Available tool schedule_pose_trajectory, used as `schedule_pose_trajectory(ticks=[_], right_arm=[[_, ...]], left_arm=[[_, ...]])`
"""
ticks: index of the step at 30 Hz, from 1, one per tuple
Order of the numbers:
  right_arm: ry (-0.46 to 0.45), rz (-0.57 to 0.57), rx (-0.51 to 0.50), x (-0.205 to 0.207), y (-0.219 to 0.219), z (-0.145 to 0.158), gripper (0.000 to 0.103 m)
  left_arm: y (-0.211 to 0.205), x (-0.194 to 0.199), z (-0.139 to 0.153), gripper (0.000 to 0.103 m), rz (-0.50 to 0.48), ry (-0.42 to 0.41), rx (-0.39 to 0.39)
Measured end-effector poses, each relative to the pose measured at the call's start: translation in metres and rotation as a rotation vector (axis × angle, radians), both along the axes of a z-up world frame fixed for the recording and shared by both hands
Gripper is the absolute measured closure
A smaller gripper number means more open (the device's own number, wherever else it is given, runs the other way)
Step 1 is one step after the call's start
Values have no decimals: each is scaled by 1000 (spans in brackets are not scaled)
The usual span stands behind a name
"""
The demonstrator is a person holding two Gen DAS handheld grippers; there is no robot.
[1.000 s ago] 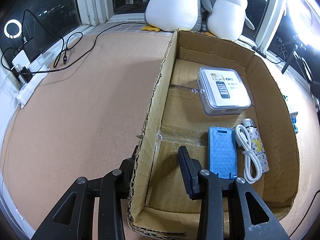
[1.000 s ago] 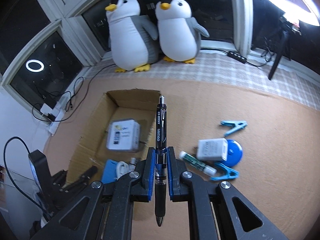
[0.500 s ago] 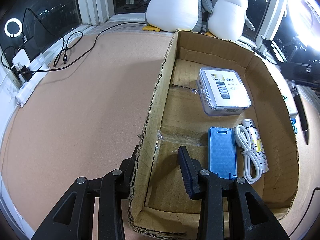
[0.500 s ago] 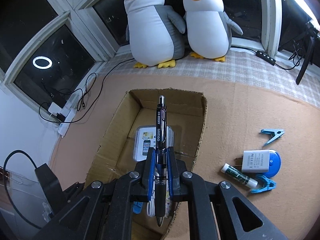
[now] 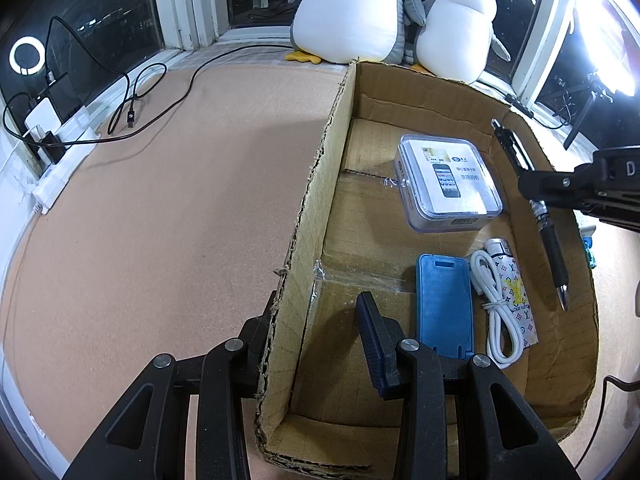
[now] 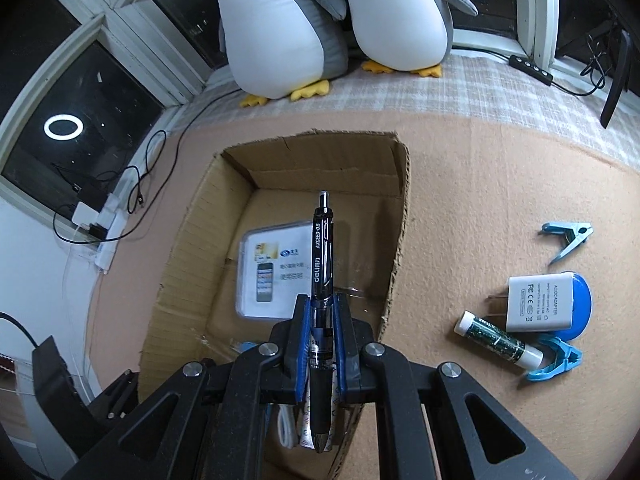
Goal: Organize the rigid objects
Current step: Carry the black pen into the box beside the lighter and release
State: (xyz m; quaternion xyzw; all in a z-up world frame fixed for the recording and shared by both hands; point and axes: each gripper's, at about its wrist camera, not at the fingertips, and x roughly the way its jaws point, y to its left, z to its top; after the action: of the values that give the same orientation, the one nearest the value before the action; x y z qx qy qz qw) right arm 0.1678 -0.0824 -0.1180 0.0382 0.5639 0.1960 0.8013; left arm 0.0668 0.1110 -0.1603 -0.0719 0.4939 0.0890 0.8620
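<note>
Cork-top desk: right gripper clamped on pen, hanging over box by its right wall, axis along the box length; left gripper apart, straddling the left wall.

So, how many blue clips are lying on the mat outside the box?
2. One blue clip lies alone to the right of the cardboard box; the other clip lies nearer, touching the white-capped tube below the white adapter. More may be hidden.
</note>
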Motion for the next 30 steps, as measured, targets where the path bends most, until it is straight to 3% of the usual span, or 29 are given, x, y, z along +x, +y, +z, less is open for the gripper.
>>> schedule_pose_trajectory(ticks=[13, 18, 21, 30], right_arm=[[12, 34, -5, 1, 6, -3, 92], [10, 56, 16, 0, 12, 1, 66], [0, 81, 7, -3, 19, 2, 57], [-38, 85, 4, -11, 15, 10, 56]], left_arm=[[0, 0, 0, 64, 1, -1, 0], [0, 0, 0, 64, 1, -1, -1], [0, 0, 0, 64, 1, -1, -1], [0, 0, 0, 64, 1, -1, -1]])
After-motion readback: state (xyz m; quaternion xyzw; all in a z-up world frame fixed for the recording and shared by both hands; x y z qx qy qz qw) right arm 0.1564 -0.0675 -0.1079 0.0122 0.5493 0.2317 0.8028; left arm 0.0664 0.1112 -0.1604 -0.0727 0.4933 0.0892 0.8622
